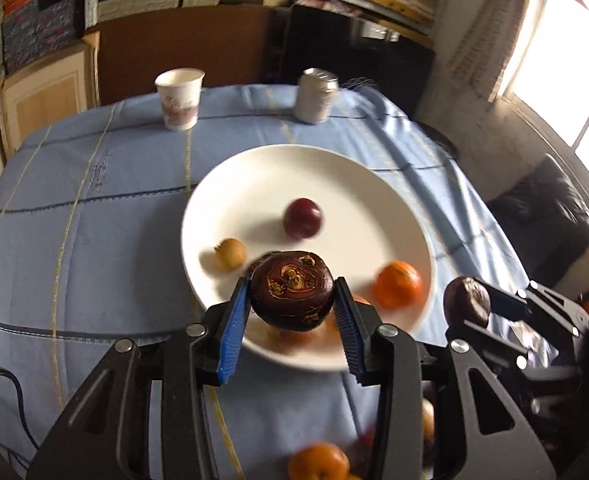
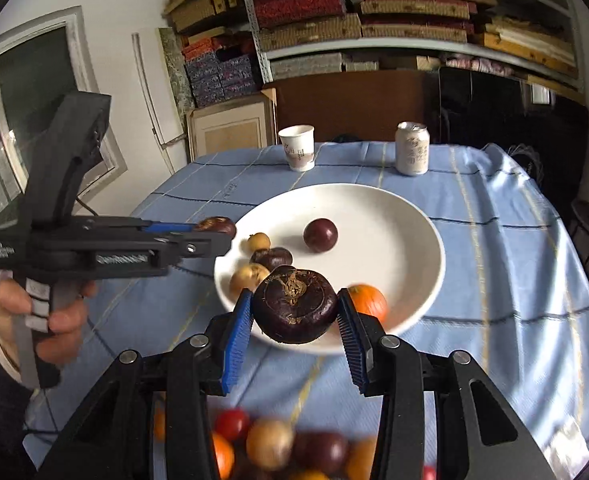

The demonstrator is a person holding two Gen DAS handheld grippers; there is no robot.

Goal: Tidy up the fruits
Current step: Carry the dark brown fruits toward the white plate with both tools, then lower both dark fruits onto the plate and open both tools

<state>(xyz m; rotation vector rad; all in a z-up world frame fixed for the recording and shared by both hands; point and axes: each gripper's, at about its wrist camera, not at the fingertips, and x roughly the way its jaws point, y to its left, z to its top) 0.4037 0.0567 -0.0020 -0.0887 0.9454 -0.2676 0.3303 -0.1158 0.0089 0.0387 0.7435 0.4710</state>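
My left gripper [image 1: 293, 300] is shut on a dark brown water chestnut [image 1: 292, 290], held over the near rim of a white plate [image 1: 254, 176]. On the plate lie a dark red plum [image 1: 302, 218], a small yellow fruit [image 1: 230, 254] and an orange [image 1: 398, 284]. My right gripper [image 2: 294, 312] is shut on another dark water chestnut [image 2: 294, 304] above the plate's near edge [image 2: 374, 200]. In the right wrist view the left gripper [image 2: 210, 230] comes in from the left with its chestnut [image 2: 214, 225]. The right gripper [image 1: 464, 300] shows at the right of the left wrist view.
A paper cup [image 1: 180, 98] and a silver can [image 1: 316, 96] stand at the far side of the blue-clothed table [image 1: 94, 200]. A pile of loose fruits [image 2: 278, 444] lies close under the right gripper. Shelves and a window surround the table.
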